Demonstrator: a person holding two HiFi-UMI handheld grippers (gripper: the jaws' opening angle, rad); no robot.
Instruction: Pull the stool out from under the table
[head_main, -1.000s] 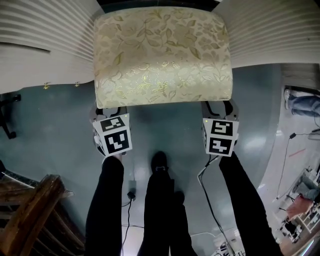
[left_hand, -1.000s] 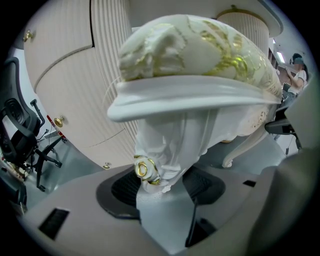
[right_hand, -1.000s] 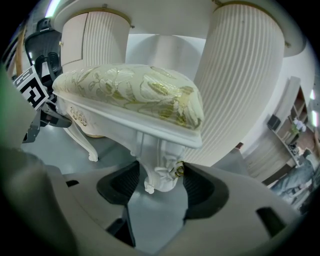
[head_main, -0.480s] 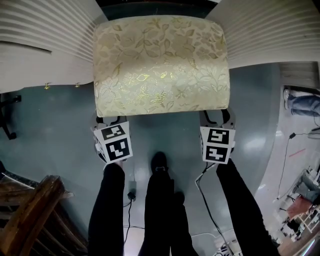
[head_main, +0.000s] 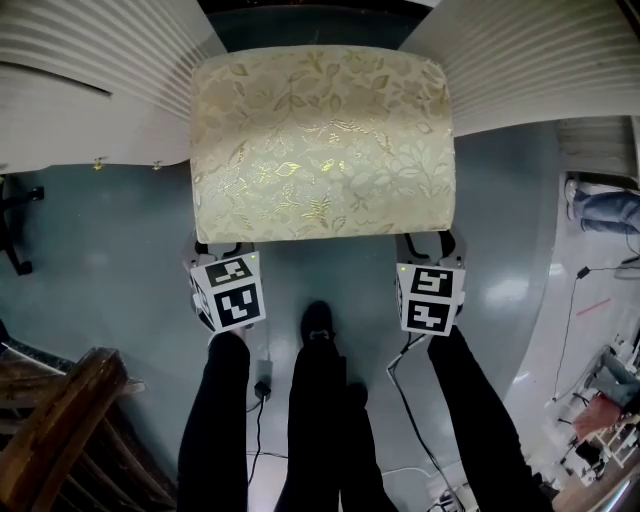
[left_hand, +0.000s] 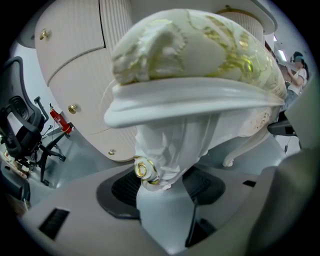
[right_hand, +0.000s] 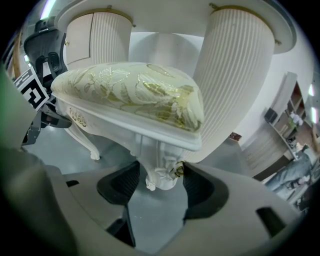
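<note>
At the table (head_main: 90, 100), stool (head_main: 322, 140) long axis left-to-right, left tongs (head_main: 220, 245), right tongs (head_main: 428, 240) clenching its near legs (left_hand: 165, 150).

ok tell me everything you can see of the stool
The stool has a padded rectangular seat in cream fabric with gold leaves, on a white carved frame with curved legs and gold rosettes at the knees. It stands upright on the grey floor, its far edge between the table's ribbed pedestals. The left tool and right tool each clamp a near leg.
</note>
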